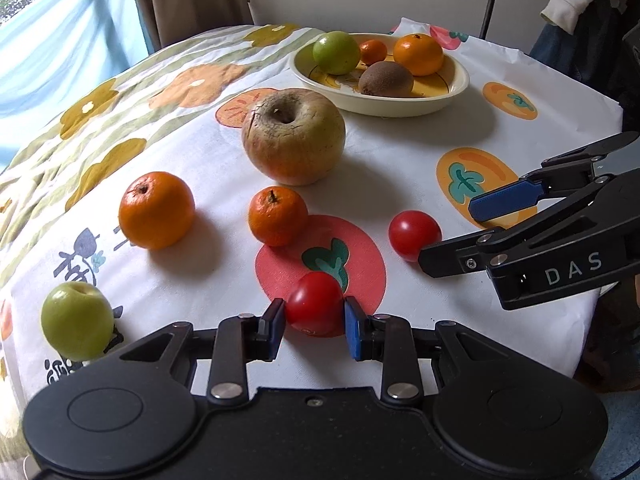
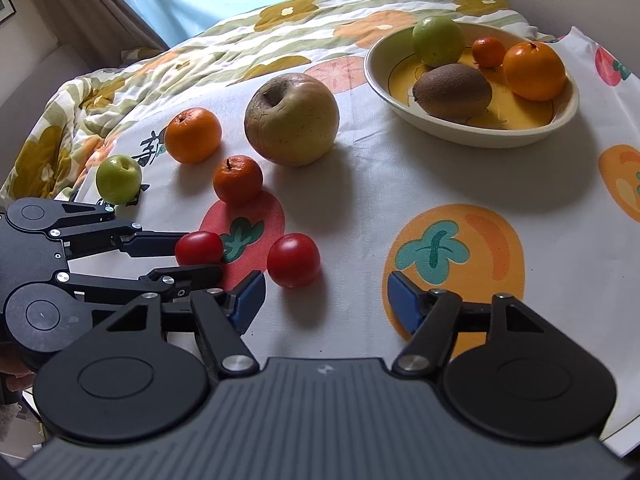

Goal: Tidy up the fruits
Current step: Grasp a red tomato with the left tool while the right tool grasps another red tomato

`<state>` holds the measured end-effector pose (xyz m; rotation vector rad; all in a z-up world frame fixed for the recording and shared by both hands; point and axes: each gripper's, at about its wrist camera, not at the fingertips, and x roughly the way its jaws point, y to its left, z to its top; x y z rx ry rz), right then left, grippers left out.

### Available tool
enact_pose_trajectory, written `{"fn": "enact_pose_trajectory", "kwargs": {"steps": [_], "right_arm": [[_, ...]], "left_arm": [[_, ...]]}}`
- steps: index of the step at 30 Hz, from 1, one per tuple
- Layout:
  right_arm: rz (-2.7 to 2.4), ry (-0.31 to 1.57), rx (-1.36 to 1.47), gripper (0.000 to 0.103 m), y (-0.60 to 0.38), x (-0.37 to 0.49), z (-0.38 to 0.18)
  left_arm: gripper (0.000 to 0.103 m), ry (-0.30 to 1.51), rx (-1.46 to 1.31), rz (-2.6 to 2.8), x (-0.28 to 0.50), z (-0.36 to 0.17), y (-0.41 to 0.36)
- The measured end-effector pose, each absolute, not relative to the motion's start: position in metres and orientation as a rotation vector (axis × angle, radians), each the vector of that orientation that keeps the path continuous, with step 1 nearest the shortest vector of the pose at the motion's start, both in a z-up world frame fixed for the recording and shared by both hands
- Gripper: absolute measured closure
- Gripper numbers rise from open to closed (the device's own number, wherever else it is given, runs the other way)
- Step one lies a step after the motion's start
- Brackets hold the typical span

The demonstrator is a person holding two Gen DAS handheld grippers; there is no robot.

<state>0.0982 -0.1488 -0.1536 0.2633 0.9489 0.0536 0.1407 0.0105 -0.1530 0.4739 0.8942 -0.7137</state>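
My left gripper (image 1: 314, 320) is shut on a red tomato (image 1: 314, 308) that rests on the tablecloth; it also shows in the right wrist view (image 2: 199, 248). My right gripper (image 2: 326, 300) is open and empty, just short of a second red tomato (image 2: 293, 255), which the left wrist view shows too (image 1: 414, 234). A large yellowish apple (image 1: 293, 136), two oranges (image 1: 157, 210) (image 1: 277, 216) and a small green apple (image 1: 77, 321) lie loose. A cream bowl (image 1: 452, 96) at the far side holds a green apple, two oranges and a kiwi.
A fruit-print cloth (image 2: 400, 184) covers the table. Its right edge (image 1: 600, 184) drops off near the right gripper. A curtain and a window stand behind the table at the far left.
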Motion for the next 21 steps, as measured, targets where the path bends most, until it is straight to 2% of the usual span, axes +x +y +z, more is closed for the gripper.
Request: {"fn": "enact_pose_trajectory", "kwargs": {"steps": [9, 10, 11, 12, 21], "right_arm": [[0.116, 0.935, 0.211, 0.038, -0.139, 0.110, -0.154], [0.120, 0.936, 0.208, 0.042, -0.139, 0.111, -0.155], [0.126, 0.938, 0.205, 0.054, -0.138, 0.112, -0.155], [0.140, 0.940, 0.205, 0.058, -0.138, 0.113, -0.155], [0.153, 0.904, 0.182, 0.058, -0.147, 0.106, -0.143]], "left_arm": [[0.069, 0.915, 0.429, -0.634, 0.139, -0.152, 0.022], [0.069, 0.916, 0.425, -0.628, 0.139, -0.152, 0.022], [0.069, 0.917, 0.422, -0.622, 0.139, -0.152, 0.022], [0.069, 0.918, 0.420, -0.615, 0.139, -0.152, 0.022], [0.069, 0.903, 0.360, -0.550, 0.137, -0.135, 0.021]]}}
